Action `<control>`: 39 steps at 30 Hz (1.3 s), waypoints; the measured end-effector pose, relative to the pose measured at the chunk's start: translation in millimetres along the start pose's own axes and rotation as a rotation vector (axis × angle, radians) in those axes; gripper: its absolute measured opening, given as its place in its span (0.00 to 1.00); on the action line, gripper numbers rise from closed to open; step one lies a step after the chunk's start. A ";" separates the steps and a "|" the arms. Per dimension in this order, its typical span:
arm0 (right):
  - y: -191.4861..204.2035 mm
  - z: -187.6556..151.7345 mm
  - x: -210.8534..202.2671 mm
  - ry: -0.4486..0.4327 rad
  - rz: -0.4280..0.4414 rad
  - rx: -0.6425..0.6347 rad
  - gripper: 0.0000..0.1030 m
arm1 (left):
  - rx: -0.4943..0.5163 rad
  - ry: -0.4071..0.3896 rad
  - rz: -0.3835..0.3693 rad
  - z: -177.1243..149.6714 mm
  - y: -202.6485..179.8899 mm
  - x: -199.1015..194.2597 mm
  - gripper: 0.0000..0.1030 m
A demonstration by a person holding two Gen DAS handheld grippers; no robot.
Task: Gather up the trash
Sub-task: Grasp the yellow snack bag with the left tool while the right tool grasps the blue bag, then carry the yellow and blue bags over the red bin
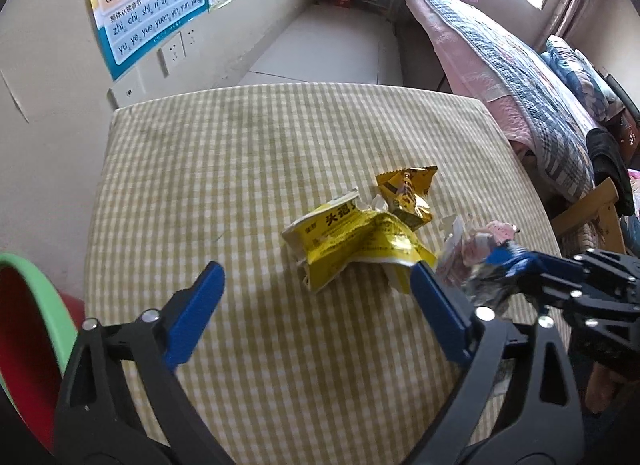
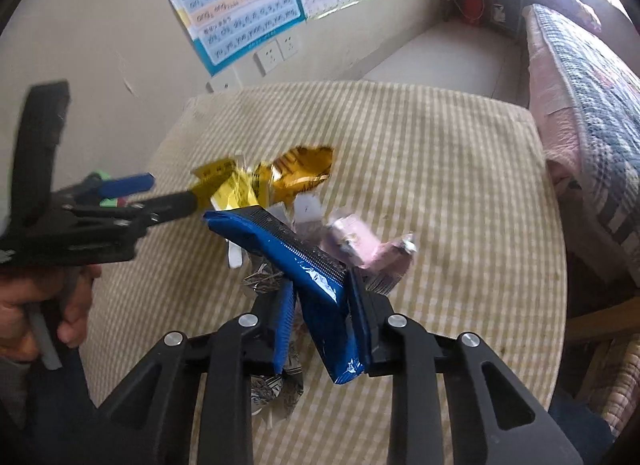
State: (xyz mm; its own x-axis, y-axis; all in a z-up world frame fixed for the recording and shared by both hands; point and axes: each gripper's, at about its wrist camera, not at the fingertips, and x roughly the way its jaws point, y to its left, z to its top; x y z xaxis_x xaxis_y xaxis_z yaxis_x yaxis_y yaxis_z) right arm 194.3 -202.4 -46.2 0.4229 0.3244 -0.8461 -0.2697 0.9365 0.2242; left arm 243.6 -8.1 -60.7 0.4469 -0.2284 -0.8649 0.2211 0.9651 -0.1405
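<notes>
Two claws are over the checked counter (image 1: 200, 169). My right claw (image 2: 320, 305) is nearly closed, pinching a blue wrapper (image 2: 296, 265) with silver and pink wrappers (image 2: 360, 245) bunched against it. My left claw (image 1: 316, 277) gapes wide and grips nothing, its tips either side of a crumpled yellow packet (image 1: 352, 241) lying mid-counter, a gold wrapper (image 1: 406, 193) touching it behind.
</notes>
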 end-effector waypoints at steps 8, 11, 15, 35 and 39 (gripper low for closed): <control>-21.8 7.8 -21.5 -0.043 -0.001 0.053 0.25 | -0.021 0.010 -0.096 8.0 0.6 15.2 0.84; -25.8 8.6 -25.8 -0.057 -0.001 0.069 0.25 | -0.014 -0.003 -0.115 11.4 -3.5 15.5 0.84; -27.9 9.6 -24.2 -0.060 -0.003 0.085 0.25 | -0.051 0.015 -0.145 15.6 -2.2 23.8 0.84; -27.1 10.1 -30.1 -0.084 0.001 0.092 0.25 | -0.177 0.066 -0.211 7.0 3.4 21.1 0.62; -23.8 9.3 -38.4 -0.099 0.001 0.088 0.25 | -0.177 0.049 -0.196 2.0 1.7 4.6 0.62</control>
State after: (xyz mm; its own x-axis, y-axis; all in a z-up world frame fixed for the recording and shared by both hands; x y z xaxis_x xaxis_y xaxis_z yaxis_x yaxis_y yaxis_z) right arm 192.6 -235.9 -14.6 0.5076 0.3329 -0.7947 -0.1952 0.9428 0.2703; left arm 247.8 -7.8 -64.0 0.3675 -0.4107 -0.8345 0.1424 0.9115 -0.3859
